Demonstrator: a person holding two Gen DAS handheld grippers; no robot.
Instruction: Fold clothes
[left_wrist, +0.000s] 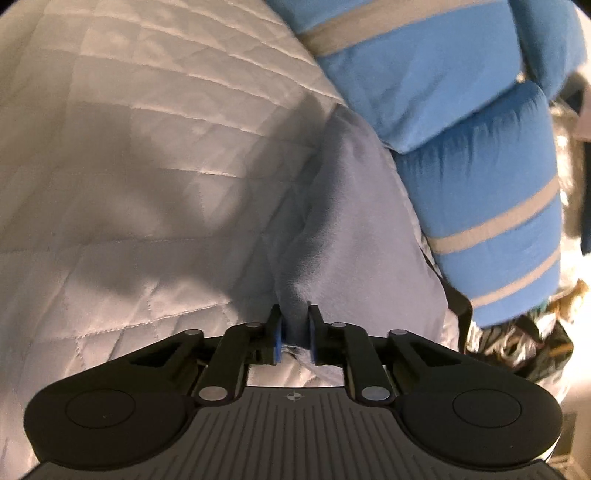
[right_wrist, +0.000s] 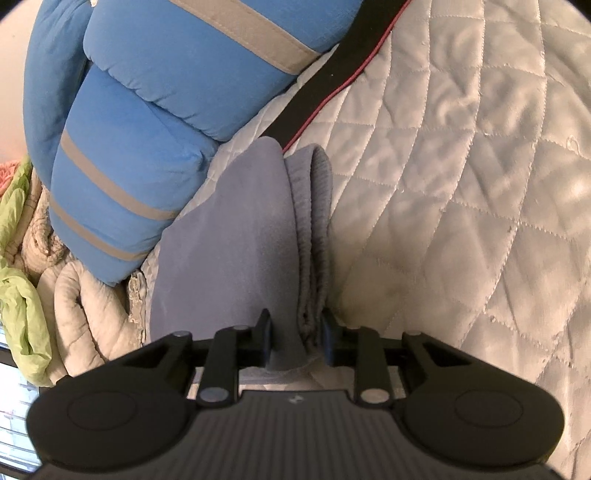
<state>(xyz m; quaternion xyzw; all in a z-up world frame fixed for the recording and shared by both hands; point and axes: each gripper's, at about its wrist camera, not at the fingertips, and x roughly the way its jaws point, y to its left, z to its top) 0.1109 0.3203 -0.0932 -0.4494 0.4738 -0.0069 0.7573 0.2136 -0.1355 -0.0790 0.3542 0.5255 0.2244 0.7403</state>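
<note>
A grey-blue fleece garment (left_wrist: 347, 221) lies on a quilted white bedspread (left_wrist: 147, 166). In the left wrist view my left gripper (left_wrist: 294, 332) is shut on a pinched fold of its near edge, and the cloth rises in a ridge away from the jaws. In the right wrist view the same garment (right_wrist: 240, 229) shows a ribbed hem (right_wrist: 314, 206) along its right side. My right gripper (right_wrist: 297, 339) is shut on the bunched near end, smooth cloth and ribbed hem together filling the gap between the pads.
A thick blue folded blanket with grey stripes (right_wrist: 155, 122) lies right beside the garment, also seen as the blue blanket (left_wrist: 480, 184). A black strap with red edging (right_wrist: 332, 74) crosses the bedspread (right_wrist: 461, 184). Beige bedding (right_wrist: 81, 295) and green cloth (right_wrist: 22, 295) are piled at the left.
</note>
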